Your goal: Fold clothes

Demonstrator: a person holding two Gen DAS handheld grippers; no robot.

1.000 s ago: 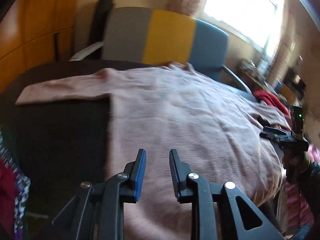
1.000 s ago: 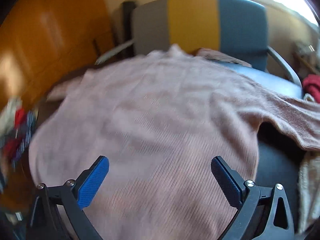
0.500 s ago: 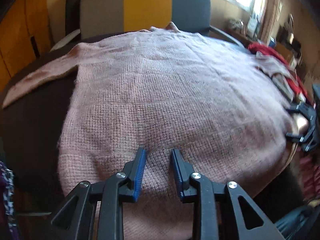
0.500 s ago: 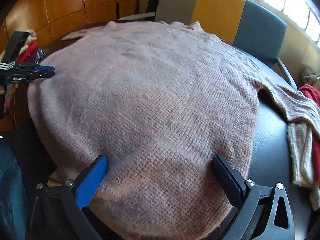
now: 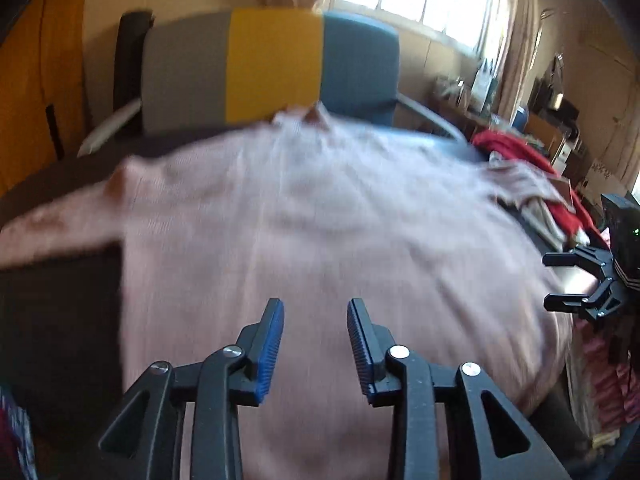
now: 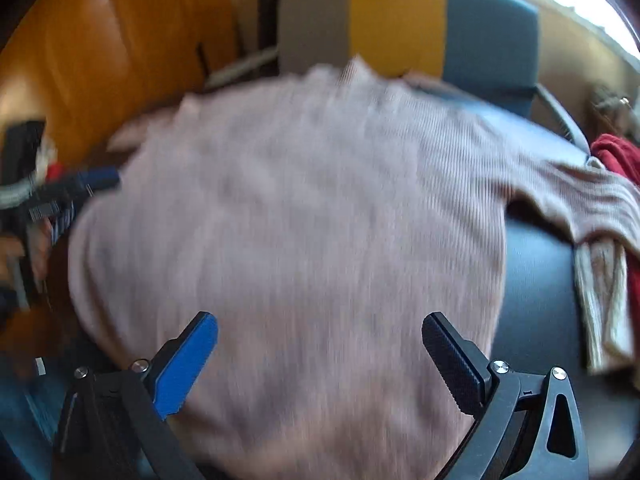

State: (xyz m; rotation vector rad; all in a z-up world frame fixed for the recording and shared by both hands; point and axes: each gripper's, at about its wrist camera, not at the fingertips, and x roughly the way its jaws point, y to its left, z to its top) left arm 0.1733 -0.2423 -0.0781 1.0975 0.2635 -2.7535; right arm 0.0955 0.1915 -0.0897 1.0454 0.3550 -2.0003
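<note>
A pink knitted sweater (image 5: 320, 232) lies spread flat on a dark round table (image 5: 60, 300), sleeves out to both sides, neck toward the far chair. It also fills the right wrist view (image 6: 304, 216). My left gripper (image 5: 315, 316) hovers above the sweater's near hem, jaws a little apart and empty. My right gripper (image 6: 320, 336) hovers above the hem with jaws wide open and empty. The right gripper shows at the right edge of the left wrist view (image 5: 560, 280). The left gripper shows blurred at the left of the right wrist view (image 6: 88, 184).
A grey, yellow and blue chair (image 5: 272, 68) stands behind the table. Red and beige clothes (image 5: 536, 184) lie piled at the table's right side, also seen in the right wrist view (image 6: 612, 240). Orange wood panels (image 6: 100, 52) line the left wall.
Both grippers have lifted up and back from the sweater's near hem, and the views are now blurred by motion. The sweater stays flat.
</note>
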